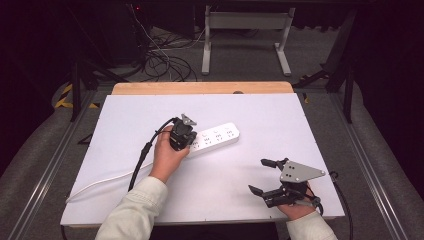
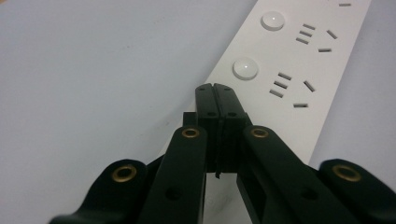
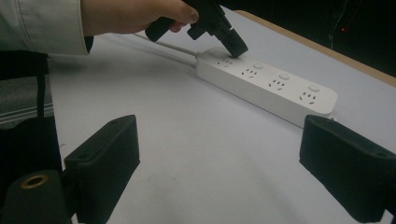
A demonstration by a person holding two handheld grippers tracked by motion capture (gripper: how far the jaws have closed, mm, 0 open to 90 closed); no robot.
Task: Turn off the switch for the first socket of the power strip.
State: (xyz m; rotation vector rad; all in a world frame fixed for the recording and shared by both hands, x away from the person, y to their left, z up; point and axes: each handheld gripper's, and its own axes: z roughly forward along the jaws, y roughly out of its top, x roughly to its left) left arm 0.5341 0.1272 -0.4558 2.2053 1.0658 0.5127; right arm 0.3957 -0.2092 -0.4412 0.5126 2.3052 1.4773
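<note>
Power strip [image 1: 212,137] on the white table [image 1: 280,125] in the high view, left end under the left gripper [image 1: 186,145]; right gripper [image 1: 262,175] well apart, fingers spread, nothing between. In the left gripper view: fingers pressed together, tips at the strip's edge, just short of a round button [image 2: 245,68]. In the right gripper view: strip beyond and between the spread fingers [image 3: 105,158].

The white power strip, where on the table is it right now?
In the high view the power strip lies near the middle of the white table, slightly left, with the shut left tongs pressing down on its cord end.
</note>
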